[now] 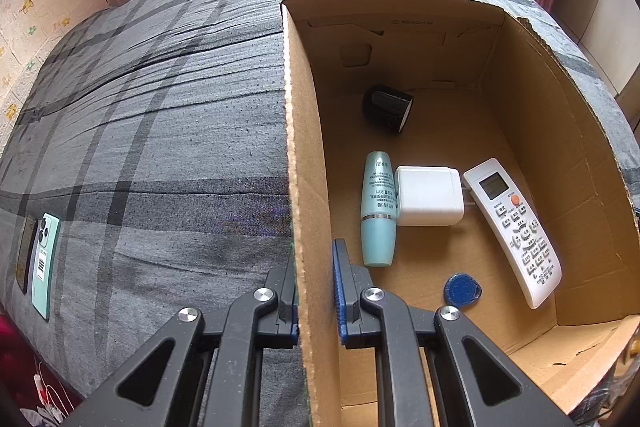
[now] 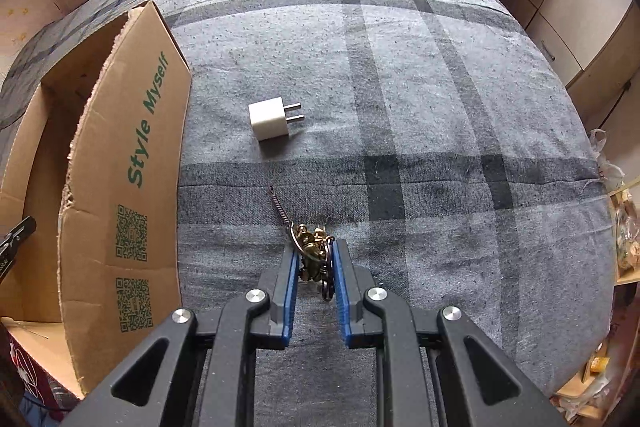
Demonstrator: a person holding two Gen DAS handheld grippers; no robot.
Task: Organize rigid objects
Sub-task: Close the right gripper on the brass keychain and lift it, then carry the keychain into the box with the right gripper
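Five things lie in your cardboard box (image 1: 308, 187) on the bed (image 1: 160, 131): a black cap-like cylinder (image 1: 387, 107) toward the far end, a teal tube (image 1: 377, 209) touching a white charger (image 1: 430, 195), a white remote (image 1: 514, 227) along the right wall, and a blue round tag (image 1: 462, 289) nearest you. Your left hand-held gripper (image 1: 316, 287) is clamped on the box's left wall, one blue pad on each side of the cardboard. Only the left wrist view shows those contents, plus two phones (image 1: 40, 259) lying at the bed's left edge. Only the right wrist view shows what lies outside on the right: a small white plug adapter (image 2: 272, 119) on the blanket, and your right hand-held gripper (image 2: 316, 263) closed on a bunch of keys (image 2: 314, 251), its chain trailing toward the adapter. From there the box's outer wall (image 2: 132, 187) carries green lettering and two square codes.
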